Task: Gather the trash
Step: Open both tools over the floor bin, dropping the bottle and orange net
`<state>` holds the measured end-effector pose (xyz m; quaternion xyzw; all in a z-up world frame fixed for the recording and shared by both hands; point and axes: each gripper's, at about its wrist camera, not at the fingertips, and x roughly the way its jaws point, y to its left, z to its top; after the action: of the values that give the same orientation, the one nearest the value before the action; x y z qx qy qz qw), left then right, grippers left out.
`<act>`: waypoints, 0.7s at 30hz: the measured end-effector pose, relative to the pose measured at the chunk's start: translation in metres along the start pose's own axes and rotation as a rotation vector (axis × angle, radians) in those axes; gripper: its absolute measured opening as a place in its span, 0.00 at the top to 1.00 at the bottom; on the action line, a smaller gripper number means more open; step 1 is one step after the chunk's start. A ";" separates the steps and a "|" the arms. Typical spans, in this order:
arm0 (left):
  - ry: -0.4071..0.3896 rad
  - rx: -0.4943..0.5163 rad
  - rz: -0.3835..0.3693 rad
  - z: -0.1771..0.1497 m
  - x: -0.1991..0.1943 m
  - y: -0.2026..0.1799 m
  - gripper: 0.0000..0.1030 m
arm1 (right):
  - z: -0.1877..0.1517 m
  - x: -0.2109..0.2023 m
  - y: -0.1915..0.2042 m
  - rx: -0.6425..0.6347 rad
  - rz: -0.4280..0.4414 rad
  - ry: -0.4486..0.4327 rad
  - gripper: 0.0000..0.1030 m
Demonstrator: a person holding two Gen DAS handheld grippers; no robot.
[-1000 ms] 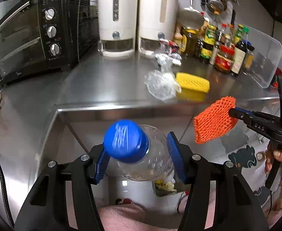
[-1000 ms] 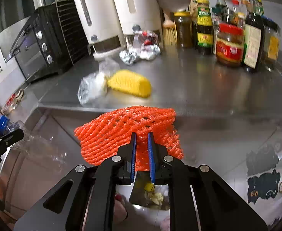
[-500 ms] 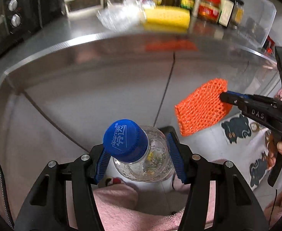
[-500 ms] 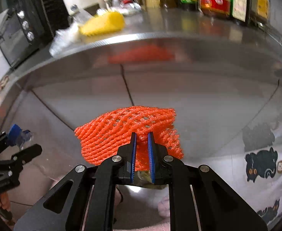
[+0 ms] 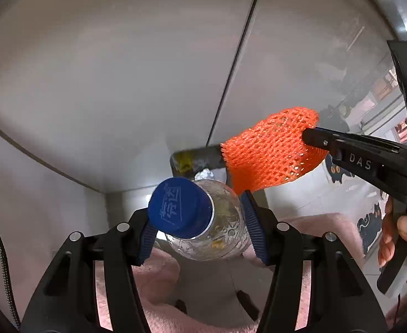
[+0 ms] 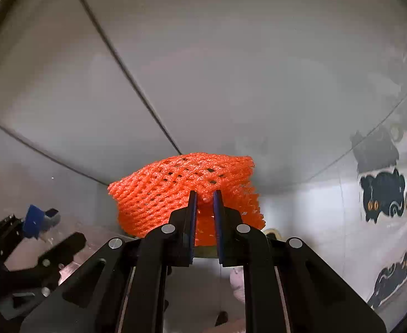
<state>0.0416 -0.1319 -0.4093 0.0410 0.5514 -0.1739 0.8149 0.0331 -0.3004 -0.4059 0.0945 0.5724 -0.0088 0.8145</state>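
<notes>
My left gripper (image 5: 200, 222) is shut on a clear plastic bottle (image 5: 217, 230) with a blue cap (image 5: 180, 208), cap toward the camera. My right gripper (image 6: 203, 202) is shut on an orange foam fruit net (image 6: 181, 191). In the left wrist view the net (image 5: 270, 152) hangs just right of and above the bottle, held by the right gripper (image 5: 311, 138). Behind the bottle is a small open bin (image 5: 195, 161) on the floor with yellow scraps inside. In the right wrist view the left gripper (image 6: 37, 230) with the bottle cap (image 6: 32, 220) is at the lower left.
Steel cabinet fronts (image 5: 120, 69) below the counter fill both views, with a vertical door seam (image 5: 236, 55). Pink slippers (image 5: 159, 277) and floor lie below. Cat stickers (image 6: 381, 194) are on the white wall at right. A hand (image 5: 403, 233) holds the right gripper's handle.
Both grippers have dropped from counter height and tilted down toward the floor in front of the cabinet. The counter top has left view and the bin has come into view. Both grips unchanged.
</notes>
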 end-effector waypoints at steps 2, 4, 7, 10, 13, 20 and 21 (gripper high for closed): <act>0.014 -0.005 0.001 -0.001 0.021 -0.001 0.48 | -0.001 0.017 -0.003 0.020 0.003 0.030 0.87; 0.019 -0.007 -0.003 0.000 0.036 -0.004 0.48 | -0.002 0.036 -0.009 0.047 0.012 0.065 0.87; 0.033 -0.005 -0.006 0.003 0.060 -0.006 0.48 | 0.000 0.060 -0.017 0.072 0.023 0.108 0.87; 0.052 -0.013 -0.006 0.003 0.080 -0.009 0.48 | 0.002 0.077 -0.019 0.080 0.022 0.140 0.84; 0.073 -0.030 -0.015 0.004 0.089 -0.006 0.48 | 0.006 0.089 -0.022 0.091 0.028 0.156 0.84; 0.106 -0.034 -0.029 0.009 0.101 -0.009 0.47 | 0.017 0.092 -0.021 0.106 0.064 0.160 0.51; 0.102 -0.036 -0.030 0.010 0.099 -0.008 0.45 | 0.018 0.091 -0.019 0.104 0.064 0.156 0.50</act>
<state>0.0804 -0.1654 -0.4949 0.0266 0.5957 -0.1739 0.7837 0.0788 -0.3140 -0.4874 0.1552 0.6294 -0.0053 0.7614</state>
